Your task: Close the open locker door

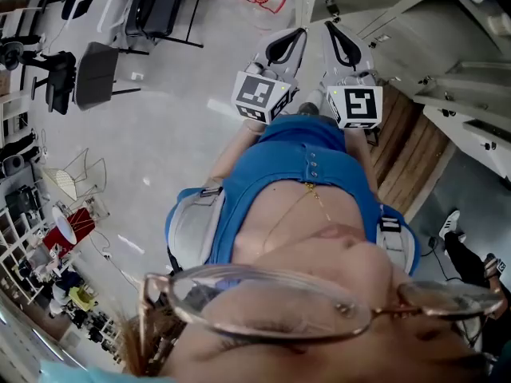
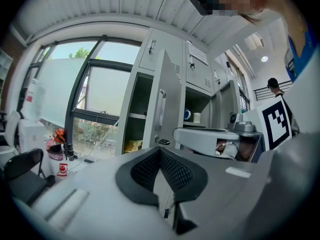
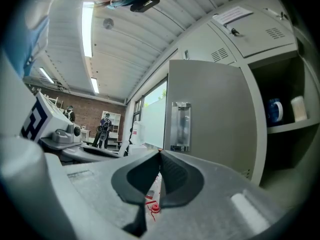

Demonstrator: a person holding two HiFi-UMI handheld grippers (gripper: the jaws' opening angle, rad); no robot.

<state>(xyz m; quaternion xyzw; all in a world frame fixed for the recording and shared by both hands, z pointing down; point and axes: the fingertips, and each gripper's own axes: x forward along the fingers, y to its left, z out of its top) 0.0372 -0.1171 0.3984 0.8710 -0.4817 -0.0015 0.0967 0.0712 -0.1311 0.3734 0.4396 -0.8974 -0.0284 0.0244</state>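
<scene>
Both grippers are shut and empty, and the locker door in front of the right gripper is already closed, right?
Not quite. The locker door stands open: the right gripper view shows it swung out, with the shelf beside it exposed. The left gripper and right gripper are indeed shut and empty.

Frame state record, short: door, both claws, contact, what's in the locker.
locker door: open, handle faces the right gripper view
left claw: shut, nothing held
right claw: shut, nothing held
contact: neither claw on the door
inside locker: blue object and white cup, side by side
task: door not yet closed
</scene>
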